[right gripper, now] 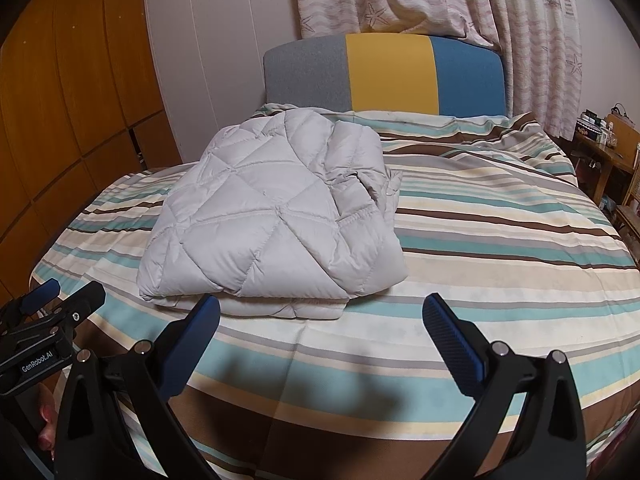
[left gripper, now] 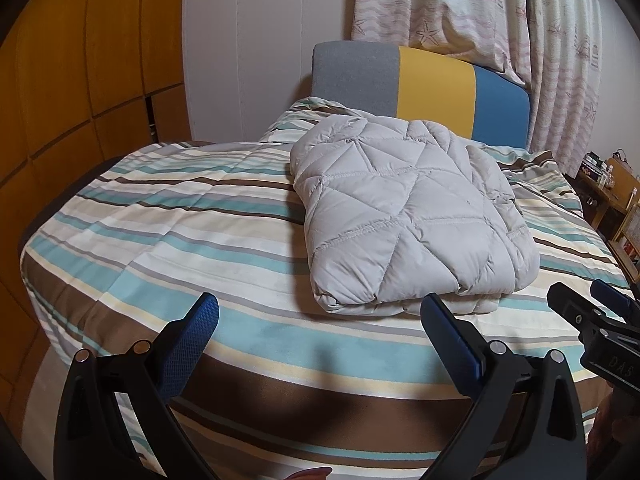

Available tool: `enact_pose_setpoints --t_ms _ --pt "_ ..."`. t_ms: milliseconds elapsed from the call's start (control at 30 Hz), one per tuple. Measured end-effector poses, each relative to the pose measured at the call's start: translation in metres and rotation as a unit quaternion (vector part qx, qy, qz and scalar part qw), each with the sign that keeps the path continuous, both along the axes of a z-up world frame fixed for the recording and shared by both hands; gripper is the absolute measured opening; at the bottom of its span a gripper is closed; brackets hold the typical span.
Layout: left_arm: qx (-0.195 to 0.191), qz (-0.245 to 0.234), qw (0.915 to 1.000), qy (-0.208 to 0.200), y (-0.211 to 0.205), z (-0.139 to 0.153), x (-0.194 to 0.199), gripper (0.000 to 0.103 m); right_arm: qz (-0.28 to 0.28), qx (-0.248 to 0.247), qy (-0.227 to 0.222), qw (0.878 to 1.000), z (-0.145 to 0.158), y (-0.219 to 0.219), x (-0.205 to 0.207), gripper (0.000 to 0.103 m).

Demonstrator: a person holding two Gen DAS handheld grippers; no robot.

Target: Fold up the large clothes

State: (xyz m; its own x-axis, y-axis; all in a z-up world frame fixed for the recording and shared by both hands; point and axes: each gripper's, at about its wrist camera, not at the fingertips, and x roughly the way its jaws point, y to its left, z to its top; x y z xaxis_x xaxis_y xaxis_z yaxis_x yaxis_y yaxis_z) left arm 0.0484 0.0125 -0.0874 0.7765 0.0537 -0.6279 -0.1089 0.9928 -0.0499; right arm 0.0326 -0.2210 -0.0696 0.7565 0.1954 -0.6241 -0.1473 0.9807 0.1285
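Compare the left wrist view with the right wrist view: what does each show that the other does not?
Only the left wrist view shows the right gripper at its right edge. Only the right wrist view shows the left gripper at its left edge, with a printed label. Both share the folded grey quilted jacket lying on the striped bedcover, the grey, yellow and blue headboard, the curtain, and open jaws holding nothing.

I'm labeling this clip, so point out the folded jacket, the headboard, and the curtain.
folded jacket [left gripper: 404, 216], left wrist view, quilted top panel
headboard [right gripper: 388, 74], right wrist view, yellow middle stripe
curtain [left gripper: 560, 60], left wrist view, hanging folds
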Motion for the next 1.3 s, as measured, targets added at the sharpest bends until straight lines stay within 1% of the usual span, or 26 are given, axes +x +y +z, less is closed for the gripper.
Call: enact_pose_setpoints --t_ms 500,800,1033,1100,1300 --pt "0.001 -0.004 1.0 0.0 -0.002 -0.001 0.0 0.1 0.001 0.001 0.001 1.0 -0.001 0.0 0.001 0.101" --pt "-0.005 -0.016 0.9998 0.011 -0.004 -0.002 0.004 0.1 0.001 0.001 0.003 1.0 -0.002 0.0 0.002 0.101" --pt "0.016 -0.008 0.9997 0.018 -0.009 -0.005 0.007 0.1 0.0 0.0 0.007 1.0 -0.004 -0.003 0.005 0.101" --pt "0.022 -0.007 0.9995 0.023 -0.01 -0.007 0.01 0.1 -0.001 -0.001 0.009 1.0 -0.005 -0.004 0.006 0.101" --pt "0.016 -0.001 0.9986 0.051 -0.002 -0.016 0.026 0.1 -0.016 0.01 0.021 1.0 -0.012 -0.017 0.019 0.101"
